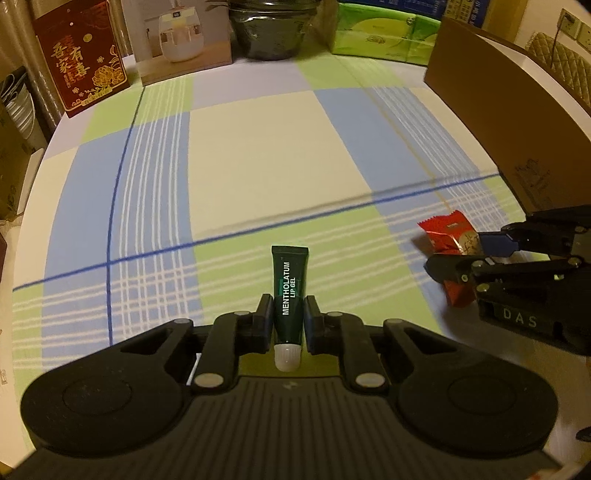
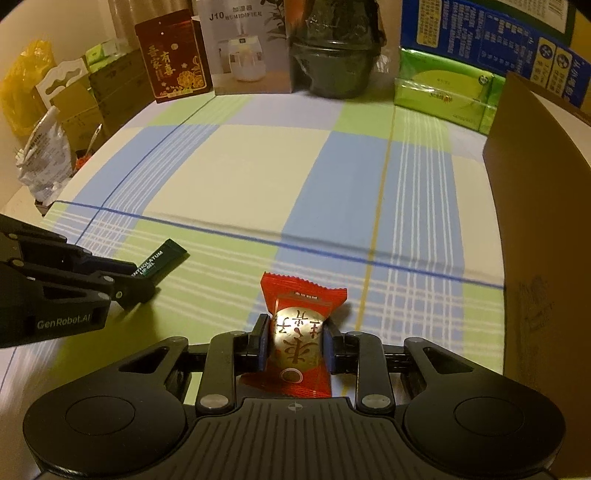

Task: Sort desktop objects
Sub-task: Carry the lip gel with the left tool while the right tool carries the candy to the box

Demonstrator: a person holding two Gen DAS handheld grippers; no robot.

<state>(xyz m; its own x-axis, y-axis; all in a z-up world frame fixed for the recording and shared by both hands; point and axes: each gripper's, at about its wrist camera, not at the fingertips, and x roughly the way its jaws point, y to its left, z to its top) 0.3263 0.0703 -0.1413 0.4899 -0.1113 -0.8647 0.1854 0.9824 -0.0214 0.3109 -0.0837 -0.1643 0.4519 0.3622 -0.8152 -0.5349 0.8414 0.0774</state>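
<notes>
**Both hand-held grippers loaded over the checked counter**

My left hand-held gripper point(image 1: 287, 319) is clamped on a dark green plastic lip gel tube point(image 1: 289, 291), its white cap toward me. My right hand-held gripper point(image 2: 296, 338) is clamped on a red foil-wrapped candy point(image 2: 300, 334). Both hang above the counter point(image 2: 258, 170) with its blue, green and cream checked cloth. A brown cardboard box point(image 2: 539, 206) stands on my right.

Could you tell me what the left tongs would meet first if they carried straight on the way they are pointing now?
The left tongs, shut on the lip gel tube, face bare checked tablecloth. Beyond it, roughly in line, stands the dark wrapped pot at the table's far edge, though fisheye depth is uncertain.
</notes>
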